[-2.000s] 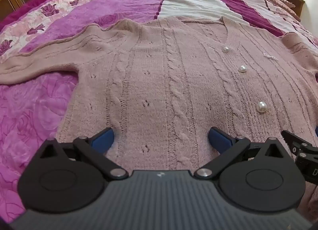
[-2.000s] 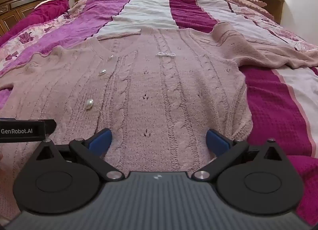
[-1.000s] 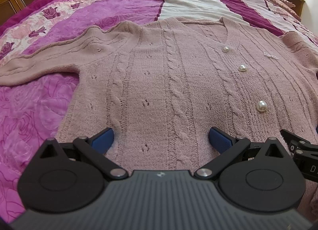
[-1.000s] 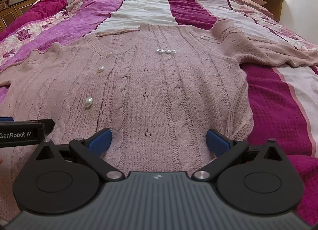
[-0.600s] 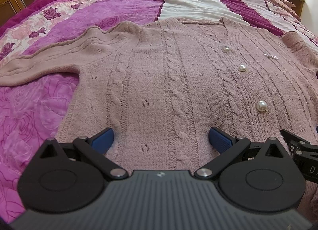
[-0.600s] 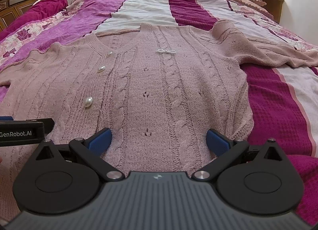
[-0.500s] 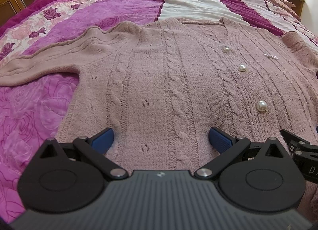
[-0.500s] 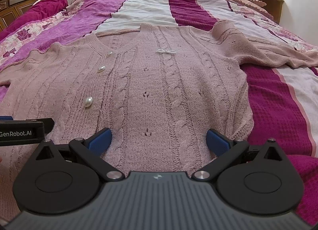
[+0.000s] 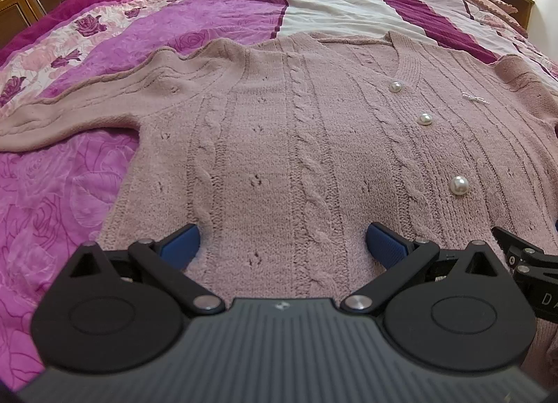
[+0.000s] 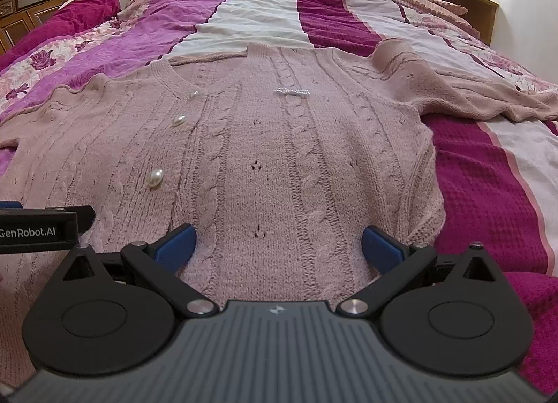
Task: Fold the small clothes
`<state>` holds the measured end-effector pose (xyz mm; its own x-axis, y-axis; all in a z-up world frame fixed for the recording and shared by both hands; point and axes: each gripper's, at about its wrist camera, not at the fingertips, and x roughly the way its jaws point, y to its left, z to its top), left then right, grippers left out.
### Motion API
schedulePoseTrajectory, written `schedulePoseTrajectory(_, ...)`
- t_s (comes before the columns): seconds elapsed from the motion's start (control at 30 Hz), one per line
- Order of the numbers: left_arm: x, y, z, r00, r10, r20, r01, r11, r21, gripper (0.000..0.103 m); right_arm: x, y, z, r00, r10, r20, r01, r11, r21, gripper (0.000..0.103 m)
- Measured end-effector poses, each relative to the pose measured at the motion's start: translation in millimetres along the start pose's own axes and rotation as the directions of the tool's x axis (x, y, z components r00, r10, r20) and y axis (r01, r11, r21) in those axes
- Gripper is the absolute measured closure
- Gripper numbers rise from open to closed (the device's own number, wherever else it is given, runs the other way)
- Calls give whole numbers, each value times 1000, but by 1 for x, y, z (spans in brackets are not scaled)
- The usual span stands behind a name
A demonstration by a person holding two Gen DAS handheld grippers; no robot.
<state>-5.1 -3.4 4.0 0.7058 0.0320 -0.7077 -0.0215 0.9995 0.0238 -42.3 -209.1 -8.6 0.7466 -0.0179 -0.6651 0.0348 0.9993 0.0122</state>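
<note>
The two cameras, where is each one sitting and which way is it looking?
Left wrist: sits on the left gripper low over the cardigan's hem, looking up the bed; its open blue fingers show, plus the other gripper's edge at right.
Right wrist: sits on the right gripper, same direction, nearer the right sleeve; open fingers show, the other gripper at left.
Shared: cardigan, pearl buttons, bed.

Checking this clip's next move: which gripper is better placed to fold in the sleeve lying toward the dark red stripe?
Probably right: the right gripper, open, hangs above the cardigan nearest that sleeve.
</note>
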Motion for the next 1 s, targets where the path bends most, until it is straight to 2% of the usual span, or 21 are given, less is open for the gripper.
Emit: schedulePoseTrajectory(1.0,2,-1,-3,1000,3,5,-3,1000,-8,0,0,1,-3,1000,-2,9,2,1000,-2,0)
